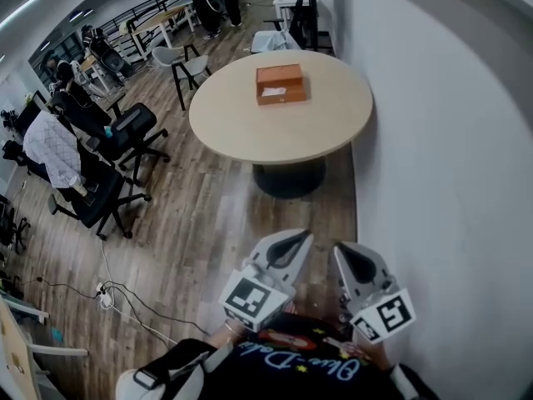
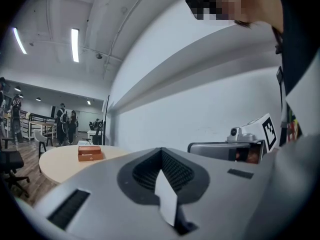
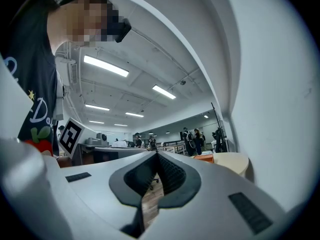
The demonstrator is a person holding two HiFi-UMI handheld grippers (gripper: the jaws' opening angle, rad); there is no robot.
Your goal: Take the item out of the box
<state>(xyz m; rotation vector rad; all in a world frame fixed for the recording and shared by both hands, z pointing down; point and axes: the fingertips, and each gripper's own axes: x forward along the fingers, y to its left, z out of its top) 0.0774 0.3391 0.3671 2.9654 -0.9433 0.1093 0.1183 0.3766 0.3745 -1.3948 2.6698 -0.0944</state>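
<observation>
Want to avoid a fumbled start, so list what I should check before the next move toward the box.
1. Box in sight, lying flat on the table: ok.
2. Box open: not ok, it looks closed.
3. What is inside it: cannot tell.
4. Box within reach: not ok, both grippers are held close to the body, well short of the table.
5. Left gripper free: ok, jaws together on nothing.
6. Right gripper free: ok, jaws together on nothing; both need opening before a grasp.
</observation>
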